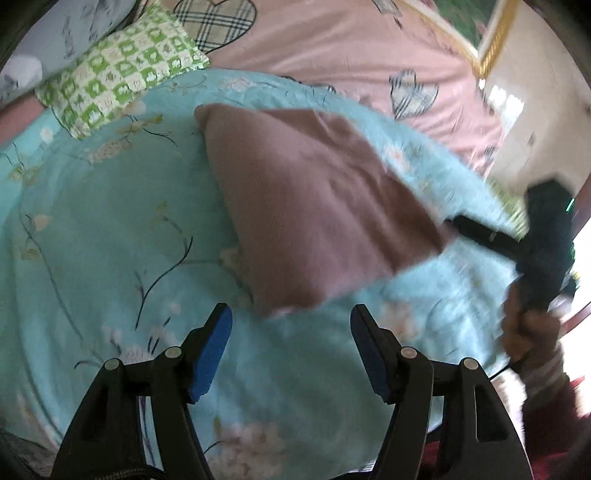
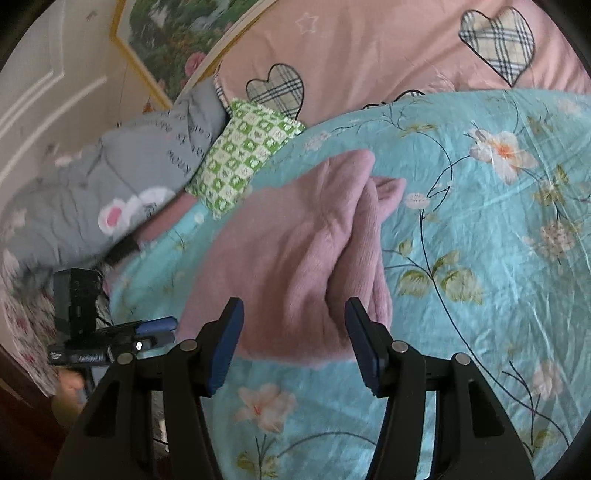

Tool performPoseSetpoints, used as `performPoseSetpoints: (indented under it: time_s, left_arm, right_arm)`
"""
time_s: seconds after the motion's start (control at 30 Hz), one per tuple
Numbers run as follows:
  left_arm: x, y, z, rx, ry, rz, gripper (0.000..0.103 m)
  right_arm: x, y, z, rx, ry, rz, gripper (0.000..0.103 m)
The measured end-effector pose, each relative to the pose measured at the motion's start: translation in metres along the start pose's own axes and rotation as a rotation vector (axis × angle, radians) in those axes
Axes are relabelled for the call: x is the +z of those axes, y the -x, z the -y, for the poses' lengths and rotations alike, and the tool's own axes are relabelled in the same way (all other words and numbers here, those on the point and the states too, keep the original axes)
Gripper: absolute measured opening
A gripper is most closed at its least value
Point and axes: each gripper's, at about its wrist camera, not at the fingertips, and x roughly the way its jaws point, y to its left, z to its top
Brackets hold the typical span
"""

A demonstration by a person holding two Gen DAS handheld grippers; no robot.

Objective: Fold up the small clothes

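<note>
A home bedroom. Beneath and ahead of the jaws spreads a bed with a turquoise floral quilt (image 2: 480,221), and beyond it a pink bedsheet (image 2: 369,48) printed with plaid hearts. To the far left of the right jaws lie a green checked pillow (image 2: 243,151) and a grey printed pillow (image 2: 122,173). Behind them a gold-framed flower painting (image 2: 177,33) hangs on a cream panelled wall (image 2: 48,88).
</note>
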Motion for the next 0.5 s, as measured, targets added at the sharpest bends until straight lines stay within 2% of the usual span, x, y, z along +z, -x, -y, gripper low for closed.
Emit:
performPoseSetpoints:
  time_s: [0.13,0.27,0.33,0.4,0.47,0.5]
  left_arm:
    - [-0.010,-0.014,0.014,0.130,-0.063,0.021,0.067]
    - [-0.008,-0.019,0.014,0.131,-0.032,0.051,0.067]
    - [-0.004,-0.020,0.013,0.131,-0.018,0.078,0.067]
    - [0.001,-0.023,0.010,0.142,-0.001,0.095,0.067]
    - [0.003,-0.026,0.007,0.130,0.020,0.100,0.067]
    - [0.004,-0.028,0.007,0.135,0.018,0.109,0.067]
  right_arm:
    - [-0.005,-0.009,-0.012,-0.089,0.106,-0.037,0.058]
    - [-0.003,-0.018,-0.024,-0.158,0.194,-0.061,0.058]
    - [-0.002,-0.025,-0.024,-0.170,0.198,-0.075,0.057]
    - [-0.002,-0.031,-0.020,-0.187,0.178,-0.099,0.048]
    - [-0.003,-0.037,-0.011,-0.185,0.129,-0.123,0.028]
    - [-0.003,-0.037,-0.008,-0.179,0.111,-0.126,0.023]
